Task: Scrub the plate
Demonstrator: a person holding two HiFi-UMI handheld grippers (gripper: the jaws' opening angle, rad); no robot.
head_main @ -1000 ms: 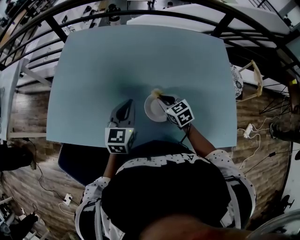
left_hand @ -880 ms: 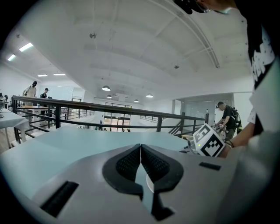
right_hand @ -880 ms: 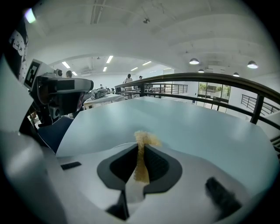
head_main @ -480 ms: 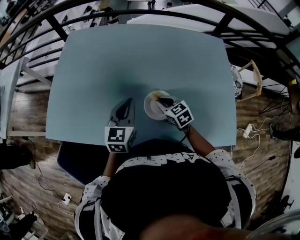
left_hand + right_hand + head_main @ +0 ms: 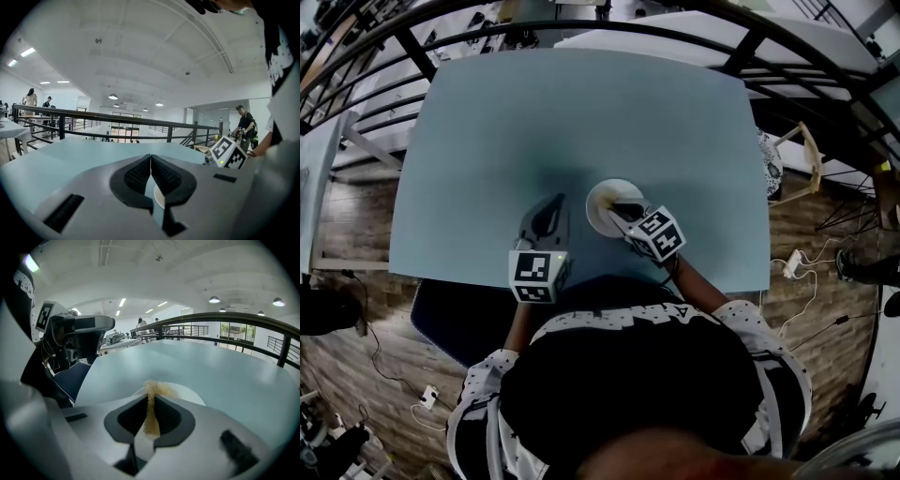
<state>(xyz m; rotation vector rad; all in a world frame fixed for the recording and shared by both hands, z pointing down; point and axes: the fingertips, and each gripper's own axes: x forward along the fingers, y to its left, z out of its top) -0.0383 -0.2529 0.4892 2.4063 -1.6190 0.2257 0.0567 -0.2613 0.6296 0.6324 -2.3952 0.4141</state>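
Note:
A small white plate (image 5: 605,204) lies on the light blue table (image 5: 534,112), near its front edge. My right gripper (image 5: 622,206) reaches over the plate from the near right, shut on a tan scrub pad (image 5: 151,404) that sticks out past the jaws onto the plate (image 5: 187,393). My left gripper (image 5: 549,214) rests on the table just left of the plate, shut with nothing in it. In the left gripper view the left gripper (image 5: 151,165) has its pads pressed together, and a sliver of the plate (image 5: 159,199) shows below them.
A black railing (image 5: 581,23) curves round the far side of the table. A wooden chair (image 5: 806,159) stands past the table's right edge. Cables and a power strip (image 5: 792,264) lie on the wooden floor at right. A dark seat (image 5: 459,314) sits below the table's front edge.
My right gripper has slid a little left and towards me across the plate with the pad. The left gripper has stayed put.

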